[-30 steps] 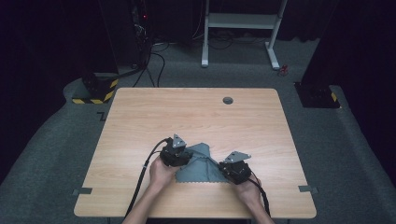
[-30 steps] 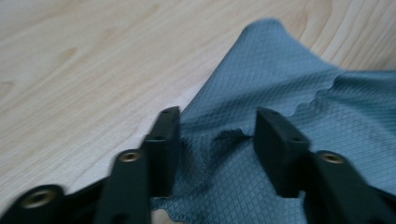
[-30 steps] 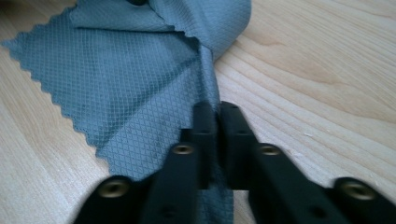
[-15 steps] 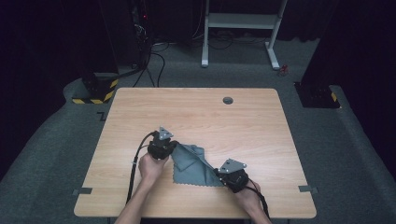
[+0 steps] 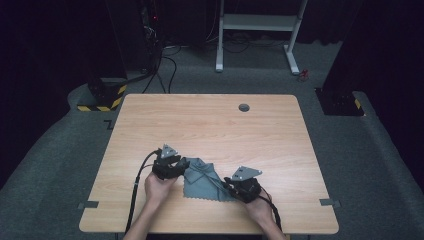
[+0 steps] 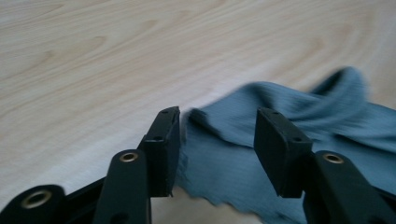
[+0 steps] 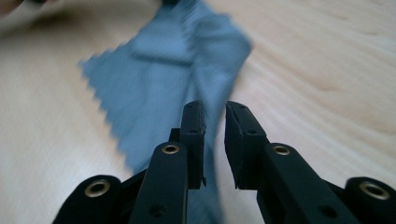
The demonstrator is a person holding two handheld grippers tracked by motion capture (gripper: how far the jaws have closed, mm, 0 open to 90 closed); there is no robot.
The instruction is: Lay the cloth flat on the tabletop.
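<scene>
1. The work in hand looked like folding or arranging a grey-blue cloth (image 5: 202, 179) that lay on the near part of the worktop (image 5: 210, 125), between the two grippers.
2. The left gripper (image 6: 217, 135) had just been opening; its fingers (image 6: 164, 140) stood released, astride a raised fold at the cloth's edge without pressing it.
3. The right gripper (image 7: 214, 122), at the cloth's opposite corner, had also just been opening, its fingers only slightly parted over the fabric and apparently no longer clamped on it.
4. Judged next: each hand would need a fresh pinch on an edge or corner of the cloth.
5. The cloth was thin, finely ribbed and limp, with a zigzag-cut hem (image 7: 105, 109); the worktop was smooth pale wood grain.
</scene>
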